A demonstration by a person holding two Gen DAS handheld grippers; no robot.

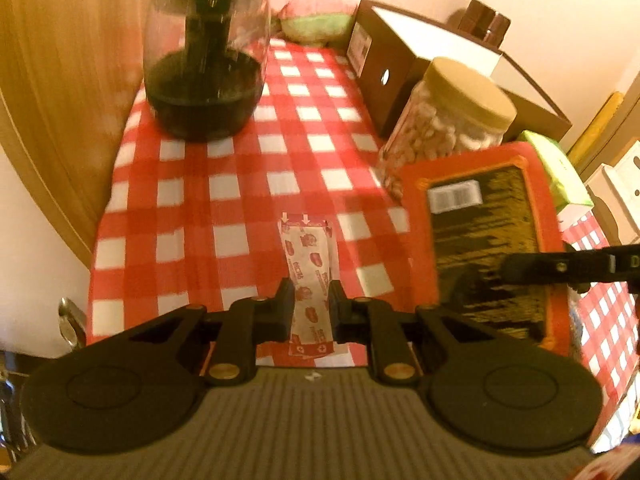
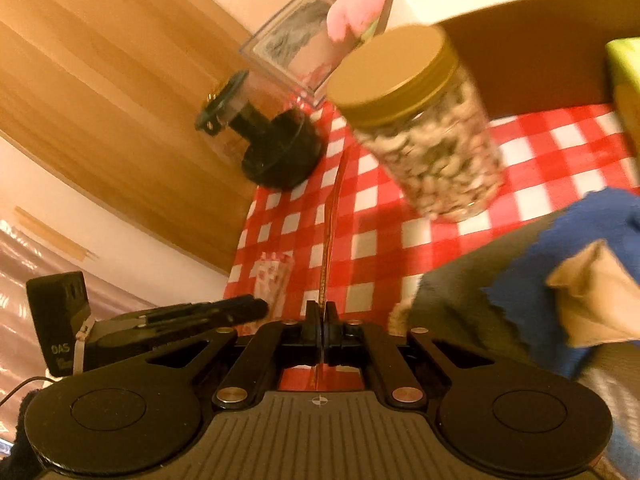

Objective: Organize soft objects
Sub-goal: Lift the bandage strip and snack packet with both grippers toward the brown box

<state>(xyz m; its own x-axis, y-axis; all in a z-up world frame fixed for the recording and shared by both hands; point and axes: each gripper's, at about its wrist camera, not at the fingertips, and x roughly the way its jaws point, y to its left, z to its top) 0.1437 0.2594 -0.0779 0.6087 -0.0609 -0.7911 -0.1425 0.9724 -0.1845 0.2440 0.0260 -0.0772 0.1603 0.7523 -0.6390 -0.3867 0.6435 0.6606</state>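
Note:
My left gripper (image 1: 311,296) is shut on a white paper packet with red prints (image 1: 307,264), a strip of bandage wrappers held just over the red-and-white checked cloth (image 1: 224,184). The packet also shows in the right wrist view (image 2: 272,280), beside the left gripper (image 2: 224,312). My right gripper (image 2: 321,312) is shut on the thin edge of a flat red-and-black packet (image 2: 330,224), seen edge-on. In the left wrist view this packet (image 1: 484,240) faces me with its barcode, and the right gripper's finger (image 1: 532,270) reaches in from the right. A blue and tan cloth pile (image 2: 576,272) lies at right.
A dark-based glass jar (image 1: 204,60) stands at the back left. A jar of nuts with a gold lid (image 1: 444,120) stands right of centre. A brown box (image 1: 400,68), a pink and green plush (image 1: 316,4) and a green box (image 1: 560,168) line the back and right.

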